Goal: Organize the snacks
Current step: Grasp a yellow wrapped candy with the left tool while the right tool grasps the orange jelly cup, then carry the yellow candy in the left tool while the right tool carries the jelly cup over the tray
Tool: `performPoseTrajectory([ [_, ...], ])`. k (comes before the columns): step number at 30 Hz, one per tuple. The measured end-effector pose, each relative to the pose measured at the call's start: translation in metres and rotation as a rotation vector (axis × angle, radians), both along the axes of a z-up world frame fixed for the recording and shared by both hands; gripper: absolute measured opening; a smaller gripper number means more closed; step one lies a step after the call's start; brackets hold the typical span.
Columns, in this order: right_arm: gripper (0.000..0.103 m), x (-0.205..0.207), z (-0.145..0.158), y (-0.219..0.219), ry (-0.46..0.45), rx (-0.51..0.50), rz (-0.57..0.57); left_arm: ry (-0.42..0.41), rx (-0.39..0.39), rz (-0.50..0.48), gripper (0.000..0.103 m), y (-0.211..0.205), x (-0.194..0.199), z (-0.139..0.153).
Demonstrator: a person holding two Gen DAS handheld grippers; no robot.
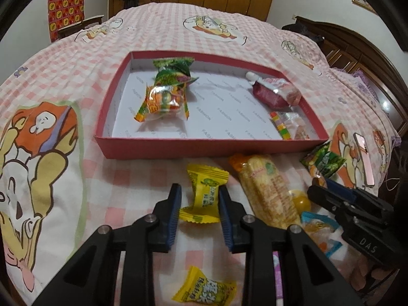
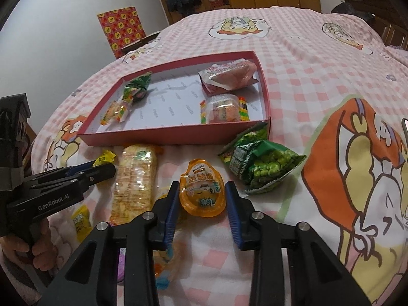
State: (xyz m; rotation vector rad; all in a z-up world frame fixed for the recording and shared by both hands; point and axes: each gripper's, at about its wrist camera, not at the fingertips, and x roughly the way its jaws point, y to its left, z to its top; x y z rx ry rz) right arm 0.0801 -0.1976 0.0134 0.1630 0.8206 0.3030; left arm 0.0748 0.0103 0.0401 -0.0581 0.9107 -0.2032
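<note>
A pink box (image 1: 163,150) (image 2: 158,137) lies on the bed and holds several snacks: green and orange packets at its left (image 1: 168,86), pink ones at its right (image 2: 229,76). My left gripper (image 1: 200,191) is open around a yellow candy (image 1: 204,193) lying on the blanket. My right gripper (image 2: 201,188) is open around an orange jelly cup (image 2: 202,191) on the blanket. A long rice cracker pack (image 1: 270,193) (image 2: 135,181) lies between them. A green pea bag (image 2: 262,165) lies right of the jelly cup.
A second yellow candy (image 1: 204,290) lies under my left gripper. A blue-white packet (image 1: 321,232) lies near the right gripper. A phone (image 1: 364,160) rests at the bed's right side. A wardrobe and a chair stand beyond the bed.
</note>
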Motion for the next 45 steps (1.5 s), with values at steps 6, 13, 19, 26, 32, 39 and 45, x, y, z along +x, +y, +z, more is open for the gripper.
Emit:
performPoseTrajectory([
  [6, 0.035, -0.003, 0.008, 0.002, -0.006, 0.027, 0.013, -0.042, -0.015, 0.006, 0.03, 0.004, -0.009, 0.018],
  [13, 0.035, -0.001, 0.02, 0.005, -0.013, 0.039, 0.035, -0.086, -0.007, 0.02, 0.03, 0.009, -0.007, 0.035],
  [19, 0.035, 0.007, 0.032, 0.01, -0.027, 0.015, 0.047, -0.101, 0.002, 0.055, 0.03, 0.019, 0.006, 0.042],
  [26, 0.035, 0.026, 0.045, 0.017, -0.04, -0.01, 0.059, -0.1, 0.003, 0.086, 0.03, 0.029, 0.029, 0.042],
  [32, 0.035, 0.049, 0.051, 0.027, -0.042, -0.036, 0.073, -0.105, 0.022, 0.088, 0.03, 0.029, 0.047, 0.038],
  [39, 0.035, 0.072, 0.048, 0.037, -0.034, -0.045, 0.079, -0.108, 0.037, 0.093, 0.03, 0.029, 0.061, 0.032],
  [45, 0.035, 0.088, 0.042, 0.047, -0.023, -0.048, 0.085, -0.086, 0.034, 0.097, 0.03, 0.031, 0.072, 0.019],
])
